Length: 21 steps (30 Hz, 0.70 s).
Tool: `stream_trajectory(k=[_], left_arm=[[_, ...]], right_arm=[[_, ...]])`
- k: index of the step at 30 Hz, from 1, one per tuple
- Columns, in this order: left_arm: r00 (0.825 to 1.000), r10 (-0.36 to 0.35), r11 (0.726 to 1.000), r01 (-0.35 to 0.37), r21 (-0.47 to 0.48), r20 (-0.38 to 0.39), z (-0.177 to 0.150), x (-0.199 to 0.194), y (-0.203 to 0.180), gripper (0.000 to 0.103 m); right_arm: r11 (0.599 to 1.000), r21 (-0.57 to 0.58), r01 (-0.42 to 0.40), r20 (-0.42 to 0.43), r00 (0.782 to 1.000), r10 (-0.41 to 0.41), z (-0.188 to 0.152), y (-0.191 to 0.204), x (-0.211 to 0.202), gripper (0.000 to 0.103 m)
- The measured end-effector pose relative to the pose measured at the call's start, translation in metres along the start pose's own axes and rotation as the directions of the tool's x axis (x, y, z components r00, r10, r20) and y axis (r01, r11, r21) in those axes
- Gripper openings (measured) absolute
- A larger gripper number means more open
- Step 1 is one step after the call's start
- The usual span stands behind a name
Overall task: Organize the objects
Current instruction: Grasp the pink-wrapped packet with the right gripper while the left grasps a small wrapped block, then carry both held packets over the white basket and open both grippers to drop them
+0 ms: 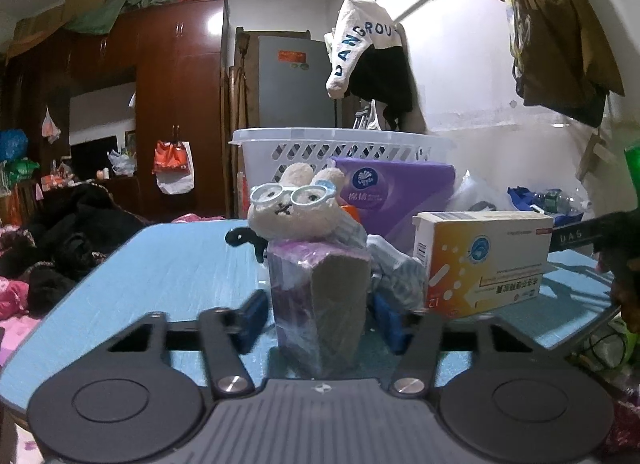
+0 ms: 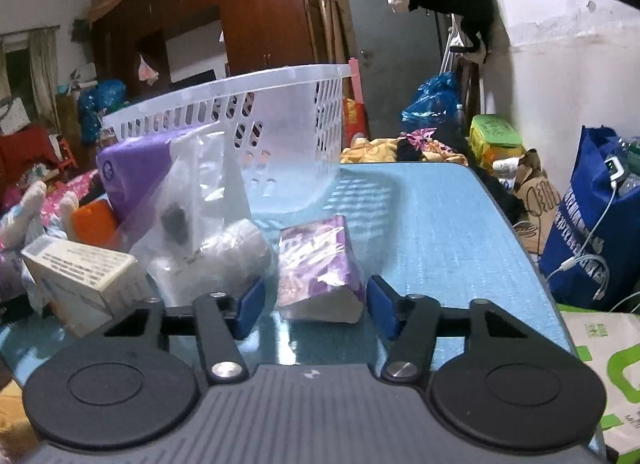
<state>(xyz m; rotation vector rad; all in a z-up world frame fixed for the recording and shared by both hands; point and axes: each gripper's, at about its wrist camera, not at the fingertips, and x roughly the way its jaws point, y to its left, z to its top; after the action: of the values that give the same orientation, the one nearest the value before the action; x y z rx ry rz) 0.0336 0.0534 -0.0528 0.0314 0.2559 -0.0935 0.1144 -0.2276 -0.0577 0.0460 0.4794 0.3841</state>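
Tissue packs in purple wrap sit on the blue table point(image 1: 168, 264), one in front of each gripper. In the left wrist view, the left gripper point(image 1: 320, 314) has its jaws spread wide, with a small purple tissue pack point(image 1: 316, 304) standing upright between the blue pads point(image 1: 252, 314) and touching neither. A plush rabbit point(image 1: 292, 208) with pale blue glasses rests on top of that pack, leaning toward the camera. Just to the right lies a white and orange medicine box point(image 1: 480, 264), and behind it a large purple tissue package point(image 1: 396, 192) leans against the white plastic basket point(image 1: 340, 148) at the far side of the table.

In the right wrist view, the right gripper point(image 2: 316, 306) is also spread open, and a second purple tissue pack point(image 2: 320, 276) lies tilted on the table between its pads point(image 2: 382, 304), close to the right one, though contact cannot be judged. To the left are a clear plastic bag point(image 2: 200, 224) with something dark inside, the medicine box point(image 2: 84, 276) and the large purple package point(image 2: 132, 172). The basket point(image 2: 240, 92) stands behind them, tilted in this view.
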Motion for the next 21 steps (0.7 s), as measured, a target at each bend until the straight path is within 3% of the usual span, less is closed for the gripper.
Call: stream_trajectory(k=[8,14,21], left_arm=[[0.996,0.023,1.000,-0.022,-0.019,0.089,-0.004,-0.016,0.008,0.047],[0.987,0.027,0.999,-0.021,-0.040,0.156,0.011,-0.036,0.016,0.042],[0.992,0.025,0.998,-0.017,-0.062,0.127,0.014,-0.025,0.025,0.042]], right_arm=[[0.999,0.043,-0.009,0.077,0.997,0.006,-0.002,-0.014,-0.013,0.049],[0.995,0.096,-0.016,0.120,0.993,0.005,-0.004,-0.029,-0.028,0.048],[0.995,0.092,-0.023,0.139,0.990,0.010,0.004,-0.029,-0.028,0.048]])
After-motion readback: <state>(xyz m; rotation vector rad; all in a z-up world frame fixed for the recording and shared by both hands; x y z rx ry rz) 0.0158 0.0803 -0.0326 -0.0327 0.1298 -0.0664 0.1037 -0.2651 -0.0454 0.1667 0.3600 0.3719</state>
